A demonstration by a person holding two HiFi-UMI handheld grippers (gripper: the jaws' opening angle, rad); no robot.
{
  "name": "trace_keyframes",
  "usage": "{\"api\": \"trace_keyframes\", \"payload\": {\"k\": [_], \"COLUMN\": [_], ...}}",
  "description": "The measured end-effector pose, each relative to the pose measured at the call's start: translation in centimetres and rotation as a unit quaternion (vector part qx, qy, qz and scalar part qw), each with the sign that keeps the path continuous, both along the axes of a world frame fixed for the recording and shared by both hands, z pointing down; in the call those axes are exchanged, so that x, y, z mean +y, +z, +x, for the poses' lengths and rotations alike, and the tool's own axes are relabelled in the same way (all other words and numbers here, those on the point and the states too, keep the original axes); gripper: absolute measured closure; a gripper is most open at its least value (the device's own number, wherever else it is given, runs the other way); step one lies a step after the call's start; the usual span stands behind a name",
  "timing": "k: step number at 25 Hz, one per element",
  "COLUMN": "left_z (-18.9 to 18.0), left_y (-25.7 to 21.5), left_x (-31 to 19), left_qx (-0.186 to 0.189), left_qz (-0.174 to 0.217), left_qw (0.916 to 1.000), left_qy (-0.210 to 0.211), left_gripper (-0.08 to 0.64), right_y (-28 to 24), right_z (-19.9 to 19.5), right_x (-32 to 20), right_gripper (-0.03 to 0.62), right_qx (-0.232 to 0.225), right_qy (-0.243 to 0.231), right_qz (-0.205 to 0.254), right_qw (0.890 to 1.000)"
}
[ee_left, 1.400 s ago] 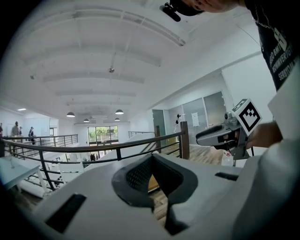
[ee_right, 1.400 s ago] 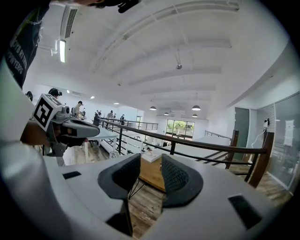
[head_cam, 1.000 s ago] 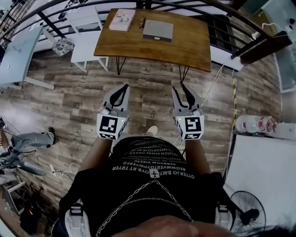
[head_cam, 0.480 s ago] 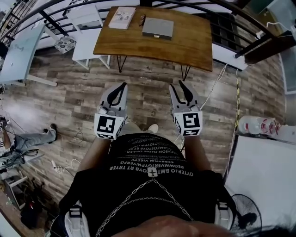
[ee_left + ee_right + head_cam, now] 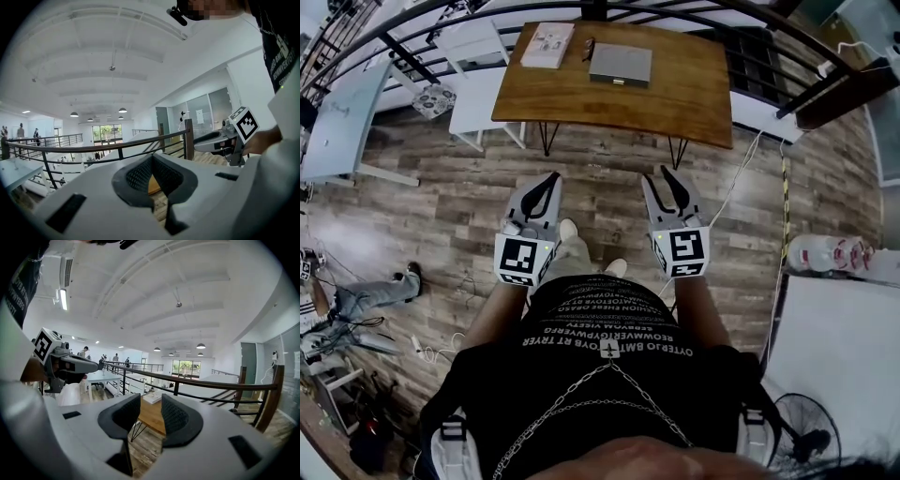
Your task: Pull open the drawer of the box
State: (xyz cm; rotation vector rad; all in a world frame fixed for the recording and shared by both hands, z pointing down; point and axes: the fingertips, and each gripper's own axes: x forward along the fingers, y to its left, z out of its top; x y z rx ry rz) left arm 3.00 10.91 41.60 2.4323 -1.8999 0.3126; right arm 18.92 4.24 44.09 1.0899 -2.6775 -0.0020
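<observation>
A flat grey box (image 5: 621,64) with a small brass pull on its near side lies on the wooden table (image 5: 675,98), far ahead of me. My left gripper (image 5: 547,180) is held out over the floor, its fingertips meeting and nothing between them. My right gripper (image 5: 664,176) hangs level with it, its two fingers apart and empty. In the right gripper view the table (image 5: 149,417) shows through the gap of the right gripper (image 5: 151,400). In the left gripper view the left gripper (image 5: 152,158) is shut at its tip, with a sliver of table behind.
A white book (image 5: 547,44) and glasses lie left of the box. A dark railing (image 5: 478,11) runs behind the table. White tables (image 5: 483,89) stand at left. Water bottles (image 5: 820,253), a white surface (image 5: 834,347) and a fan (image 5: 802,431) are at right. A cable (image 5: 727,183) trails across the floor.
A shoe has stepped forward between the grippers, and the view has shifted slightly. Both grippers keep their spacing and their jaws look unchanged.
</observation>
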Motion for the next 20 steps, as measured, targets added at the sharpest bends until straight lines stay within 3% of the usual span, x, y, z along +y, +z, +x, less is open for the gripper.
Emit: {"api": "trace_keyframes", "payload": {"k": [20], "left_z": [-6.5], "left_y": [-0.1], "left_x": [-7.7], "left_qx": [0.011], "left_qz": [0.009], "left_qw": [0.9993], "left_qy": [0.035], "left_gripper": [0.554], "right_y": [0.5], "right_z": [-6.7], "right_x": [-5.9], "right_gripper": [0.456], "right_qx": [0.021], "right_qy": [0.036], "right_qz": [-0.009], "right_qw": [0.999]}}
